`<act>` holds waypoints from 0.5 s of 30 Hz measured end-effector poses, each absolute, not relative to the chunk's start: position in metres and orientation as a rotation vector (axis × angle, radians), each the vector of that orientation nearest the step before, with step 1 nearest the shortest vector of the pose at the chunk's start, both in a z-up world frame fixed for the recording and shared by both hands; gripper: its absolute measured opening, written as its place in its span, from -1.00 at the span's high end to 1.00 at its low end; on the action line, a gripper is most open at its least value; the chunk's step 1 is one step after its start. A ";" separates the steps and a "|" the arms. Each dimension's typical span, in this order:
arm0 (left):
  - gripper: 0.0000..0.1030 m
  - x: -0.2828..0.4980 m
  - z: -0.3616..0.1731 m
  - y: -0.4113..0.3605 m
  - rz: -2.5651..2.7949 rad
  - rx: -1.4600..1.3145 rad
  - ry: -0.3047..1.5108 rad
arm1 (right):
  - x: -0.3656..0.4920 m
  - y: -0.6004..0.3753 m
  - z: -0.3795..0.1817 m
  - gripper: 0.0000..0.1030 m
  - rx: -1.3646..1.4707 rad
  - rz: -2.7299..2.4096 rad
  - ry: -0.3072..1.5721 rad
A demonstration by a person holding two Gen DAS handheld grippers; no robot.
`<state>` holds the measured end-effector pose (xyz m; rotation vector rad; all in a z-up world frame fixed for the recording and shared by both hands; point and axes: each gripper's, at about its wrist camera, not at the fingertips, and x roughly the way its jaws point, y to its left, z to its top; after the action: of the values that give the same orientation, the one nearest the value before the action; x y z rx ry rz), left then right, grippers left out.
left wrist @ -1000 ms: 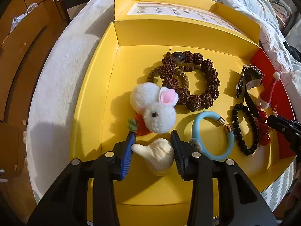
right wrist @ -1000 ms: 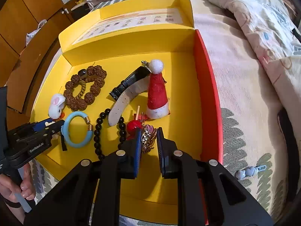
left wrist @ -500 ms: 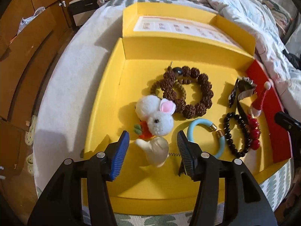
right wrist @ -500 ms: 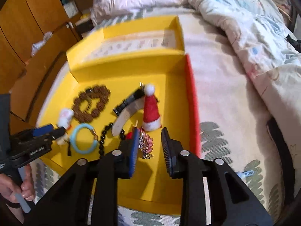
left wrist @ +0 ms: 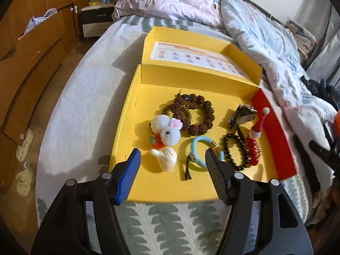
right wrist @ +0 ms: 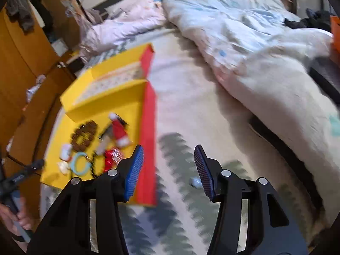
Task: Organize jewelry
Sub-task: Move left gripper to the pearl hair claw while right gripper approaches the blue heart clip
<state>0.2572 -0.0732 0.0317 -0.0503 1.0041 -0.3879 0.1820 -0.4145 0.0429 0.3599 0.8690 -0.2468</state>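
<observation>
The printed sheet [left wrist: 197, 58] in the box lid is unreadable.

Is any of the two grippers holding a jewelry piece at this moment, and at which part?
Nothing is held. The left gripper is open above the yellow box, with the white charm loose between its fingers. The right gripper is open over the bedspread.

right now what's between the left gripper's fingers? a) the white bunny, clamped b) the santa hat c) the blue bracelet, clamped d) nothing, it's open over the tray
d: the left gripper is open with nothing between its fingers; the cream charm lies loose on the yellow tray just beyond them, and the blue bracelet rests on the tray too.
</observation>
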 end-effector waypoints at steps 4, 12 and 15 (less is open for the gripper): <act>-0.38 0.232 0.043 -0.079 -0.419 -0.047 0.971 | 0.162 -0.420 0.043 -0.04 0.335 -0.279 0.878; -0.55 0.180 0.034 -0.089 -0.447 0.023 0.932 | 0.130 -0.431 0.030 -0.34 0.291 -0.316 0.929; -0.60 0.167 0.025 -0.091 -0.454 0.031 0.949 | 0.127 -0.436 0.024 -0.34 0.332 -0.319 0.946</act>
<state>0.1666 -0.0912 0.0247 0.0307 0.9490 -0.4538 0.1270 -0.4362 0.0242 0.3324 0.9457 -0.3189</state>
